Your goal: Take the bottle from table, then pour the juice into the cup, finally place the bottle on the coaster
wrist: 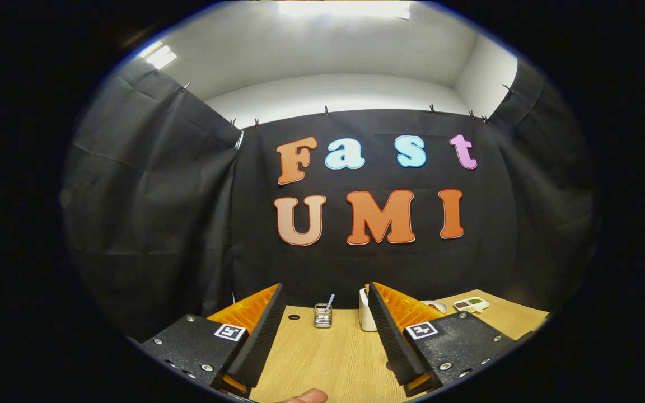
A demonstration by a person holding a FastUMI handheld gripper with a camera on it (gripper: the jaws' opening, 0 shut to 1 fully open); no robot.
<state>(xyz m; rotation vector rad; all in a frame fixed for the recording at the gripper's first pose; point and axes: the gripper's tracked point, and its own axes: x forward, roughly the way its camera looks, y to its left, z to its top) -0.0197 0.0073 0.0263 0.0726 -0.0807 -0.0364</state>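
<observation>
Gripper [327,299] hanging open over the table [328,358], nothing between the fingers.

Beyond the tips there's a small clear cup [322,315] with a straw in it, and a white container [365,317] right up against the right finger. A bowl [436,305] and a divided dish [471,304] sit off behind that finger. Fingertip [307,396] pokes in near the front.

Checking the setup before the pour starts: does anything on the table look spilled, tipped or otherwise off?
Nothing stands out. The wooden table looks dry, the small glass jar and the white container stand upright beyond the open gripper, and a fingertip shows near its base.
</observation>
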